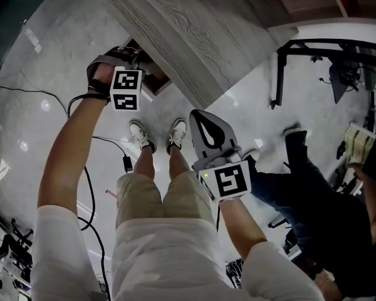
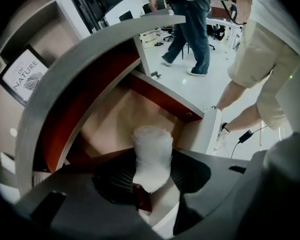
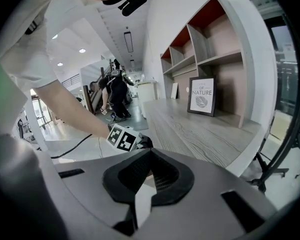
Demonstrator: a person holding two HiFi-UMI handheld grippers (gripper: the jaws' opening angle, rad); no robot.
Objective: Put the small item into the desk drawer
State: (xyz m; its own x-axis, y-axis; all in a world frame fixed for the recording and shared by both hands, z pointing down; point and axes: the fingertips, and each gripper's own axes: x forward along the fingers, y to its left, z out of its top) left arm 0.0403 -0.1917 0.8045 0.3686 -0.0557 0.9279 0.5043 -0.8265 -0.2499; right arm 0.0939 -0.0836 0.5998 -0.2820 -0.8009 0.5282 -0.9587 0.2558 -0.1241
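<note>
My left gripper (image 1: 126, 55) points steeply down into the open desk drawer (image 1: 151, 74) under the wooden desktop (image 1: 194, 30). In the left gripper view it (image 2: 152, 158) is shut on a small white wrapped cylinder (image 2: 152, 156) that stands between its black pads. The cylinder hangs over the drawer's tan floor (image 2: 115, 116), between red-brown side walls; the white drawer front (image 2: 211, 134) is at the right. My right gripper (image 1: 197, 118) hovers above my knees beside the desk edge. Its jaws (image 3: 149, 154) meet at the tips with nothing in them.
A framed print (image 3: 202, 96) leans at the back of the desktop, under wall shelves (image 3: 200, 49). Another person in dark jeans (image 1: 301, 180) stands at the right. A black cable and adapter (image 1: 126, 163) lie on the glossy floor by my shoes. A black desk frame (image 1: 279, 74) stands beyond.
</note>
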